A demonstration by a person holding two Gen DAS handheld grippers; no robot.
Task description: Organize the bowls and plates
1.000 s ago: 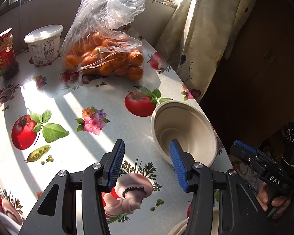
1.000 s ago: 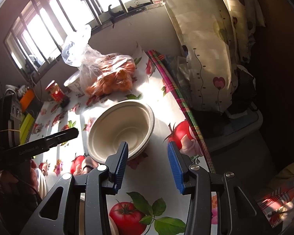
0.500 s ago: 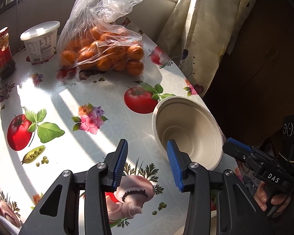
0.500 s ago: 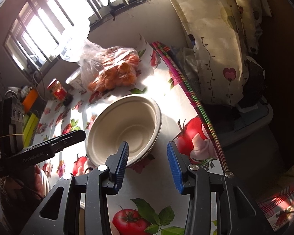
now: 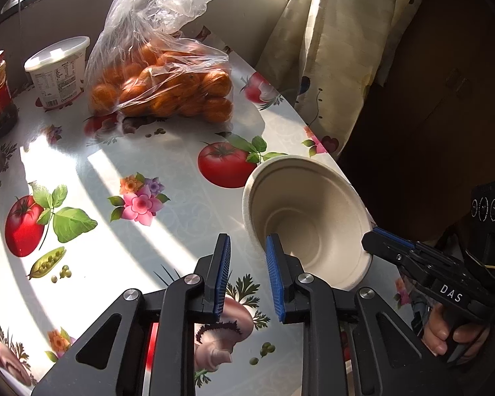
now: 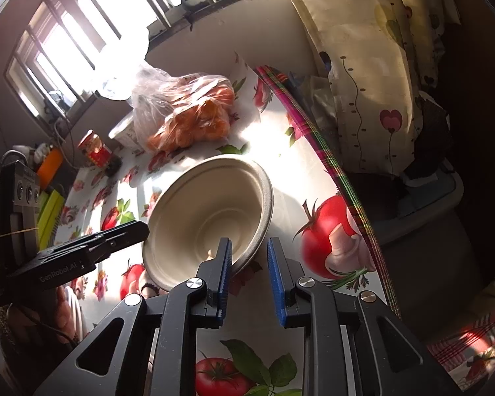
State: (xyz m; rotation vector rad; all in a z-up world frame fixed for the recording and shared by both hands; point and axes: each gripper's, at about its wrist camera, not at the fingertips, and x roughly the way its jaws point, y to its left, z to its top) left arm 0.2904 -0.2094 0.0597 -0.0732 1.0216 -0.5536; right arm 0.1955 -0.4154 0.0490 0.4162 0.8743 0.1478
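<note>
Black-framed, blue-padded, the left gripper point(image 5: 247, 277) angles down over the flowered table point(image 5: 168, 171). Its jaws are closing with a gap remaining. They straddle the near left rim of the bowl point(image 5: 307, 217), one pad outside and one inside. The bowl, pale moulded fibre, sits upright at the table's right edge, well apart from the bag of oranges point(image 5: 168, 79). The right gripper point(image 6: 249, 277) is also pitched downward, gripped by a hand point(image 5: 445, 340) on its handle. It is pinched onto the bowl's opposite rim, one pad inside the wall and one outside.
</note>
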